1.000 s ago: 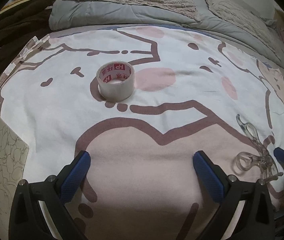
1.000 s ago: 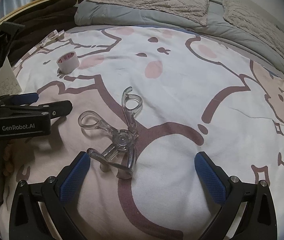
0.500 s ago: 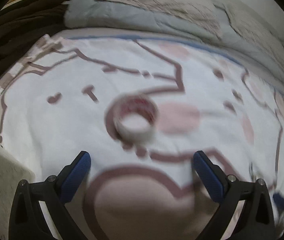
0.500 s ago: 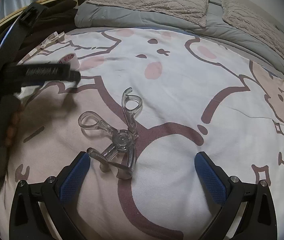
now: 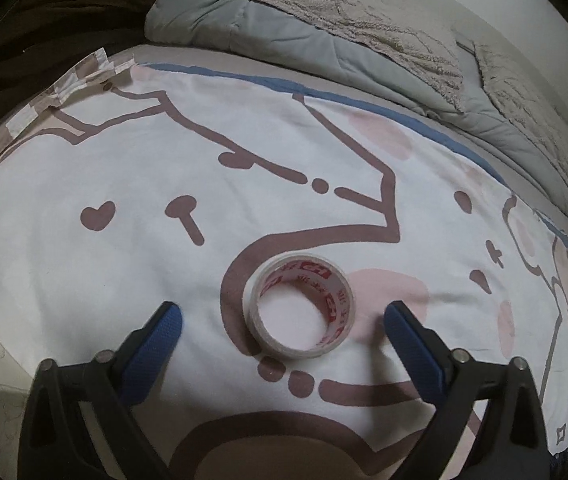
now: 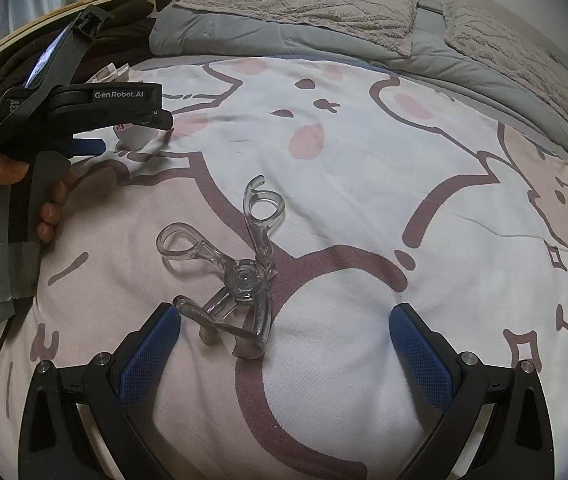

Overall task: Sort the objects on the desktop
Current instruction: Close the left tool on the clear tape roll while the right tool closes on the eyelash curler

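Your left gripper (image 5: 282, 314) has advanced on the tape roll (image 5: 299, 306), which a second ago lay well ahead and now sits between the closing jaws, pads not yet touching it. Pickup appears imminent. The roll lies flat on the bedspread (image 5: 124, 168), translucent with red print. Your right gripper (image 6: 284, 324) remains spread and empty by the clear curler (image 6: 236, 276).

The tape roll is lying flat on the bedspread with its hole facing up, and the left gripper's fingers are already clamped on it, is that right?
Not quite. The tape roll does lie flat on the bedspread, hole up, but the left gripper isn't clamped on it: its fingers are closing with gaps on both sides, as the left wrist view shows.
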A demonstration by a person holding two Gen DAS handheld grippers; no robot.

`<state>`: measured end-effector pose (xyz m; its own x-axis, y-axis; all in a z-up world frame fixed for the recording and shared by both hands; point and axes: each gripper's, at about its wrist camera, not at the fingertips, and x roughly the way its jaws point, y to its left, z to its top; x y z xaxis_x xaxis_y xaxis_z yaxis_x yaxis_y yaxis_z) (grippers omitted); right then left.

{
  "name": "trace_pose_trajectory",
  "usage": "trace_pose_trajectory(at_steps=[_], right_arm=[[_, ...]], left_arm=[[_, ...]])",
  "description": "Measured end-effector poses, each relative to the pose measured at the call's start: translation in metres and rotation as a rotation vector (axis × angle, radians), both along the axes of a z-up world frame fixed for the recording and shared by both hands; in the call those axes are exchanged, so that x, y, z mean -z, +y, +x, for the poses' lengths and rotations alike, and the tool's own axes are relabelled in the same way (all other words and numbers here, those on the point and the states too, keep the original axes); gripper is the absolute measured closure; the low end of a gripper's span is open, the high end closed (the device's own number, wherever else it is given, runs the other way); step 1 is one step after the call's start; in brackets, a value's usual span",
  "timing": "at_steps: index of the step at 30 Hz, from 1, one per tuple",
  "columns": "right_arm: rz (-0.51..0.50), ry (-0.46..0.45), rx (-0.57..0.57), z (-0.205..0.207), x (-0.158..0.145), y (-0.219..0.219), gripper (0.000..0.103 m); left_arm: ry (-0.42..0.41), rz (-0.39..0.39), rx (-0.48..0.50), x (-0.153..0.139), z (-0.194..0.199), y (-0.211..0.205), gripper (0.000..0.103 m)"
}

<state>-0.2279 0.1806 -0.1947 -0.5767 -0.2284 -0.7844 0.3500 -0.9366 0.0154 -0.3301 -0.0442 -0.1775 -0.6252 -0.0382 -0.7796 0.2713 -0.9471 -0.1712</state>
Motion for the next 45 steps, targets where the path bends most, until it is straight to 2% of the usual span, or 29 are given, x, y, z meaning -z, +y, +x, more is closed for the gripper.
trace_pose_trajectory(at_steps=[2,6,10,13,20,28,32,35,40,42,45], right_arm=[[0.001,0.001,0.000,0.000,0.000,0.000,0.000],[0.003,0.002,0.000,0.000,0.000,0.000,0.000],[0.004,0.002,0.001,0.000,0.000,-0.001,0.000],[0.004,0.002,0.001,0.000,0.000,-0.001,0.000],[0.000,0.008,0.002,0.001,0.000,0.000,0.000],[-0.019,0.023,0.002,0.003,-0.002,0.002,0.000],[-0.031,0.029,0.001,0.003,-0.003,0.003,0.001],[-0.041,0.046,-0.004,0.006,-0.006,0.003,0.009],[-0.060,0.066,-0.015,0.010,-0.009,0.005,0.026],[-0.068,0.065,-0.021,0.010,-0.010,0.005,0.029],[-0.086,0.071,-0.030,0.010,-0.011,0.006,0.041]], left_arm=[[0.009,-0.004,-0.007,0.000,0.001,0.000,0.023],[0.028,-0.005,-0.019,0.000,0.003,-0.002,0.039],[0.047,0.010,0.014,-0.001,0.005,0.001,0.058],[0.049,-0.028,0.023,-0.002,0.007,0.007,0.058],[0.046,-0.025,0.046,-0.003,0.017,0.010,0.059],[0.052,-0.166,0.195,-0.017,0.051,0.055,0.059],[0.059,-0.206,0.235,-0.024,0.073,0.066,0.059],[0.046,-0.159,0.261,-0.031,0.091,0.067,0.059],[0.047,-0.187,0.268,-0.038,0.121,0.066,0.059],[0.037,-0.163,0.263,-0.037,0.133,0.062,0.059],[0.025,-0.154,0.255,-0.033,0.148,0.058,0.059]])
